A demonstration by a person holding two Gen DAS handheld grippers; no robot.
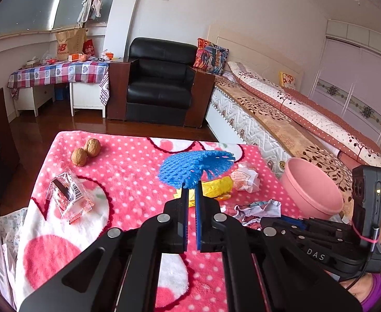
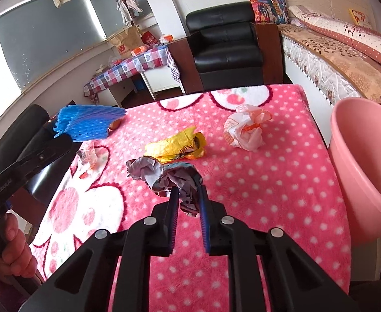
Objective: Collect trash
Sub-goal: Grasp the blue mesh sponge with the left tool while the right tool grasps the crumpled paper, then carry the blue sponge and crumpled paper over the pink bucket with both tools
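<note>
My left gripper (image 1: 191,186) is shut on a blue foam net (image 1: 190,167), which hangs lifted above the pink dotted blanket (image 1: 128,161). In the right wrist view that blue foam net (image 2: 86,124) shows at the left, still in the left gripper's tips. My right gripper (image 2: 188,193) is shut on a crumpled printed paper ball (image 2: 175,179) that rests on the blanket (image 2: 268,176). A yellow wrapper (image 2: 176,144) and a crumpled white-orange paper (image 2: 245,127) lie beyond it. The pink basin (image 2: 364,161) stands at the table's right edge.
Two walnuts (image 1: 85,152) and a clear plastic packet (image 1: 69,197) lie on the left of the blanket. A person's hand (image 2: 13,247) holds the left gripper's handle. A black armchair (image 1: 162,80), a bed (image 1: 294,114) and a checked side table (image 1: 57,74) stand beyond the table.
</note>
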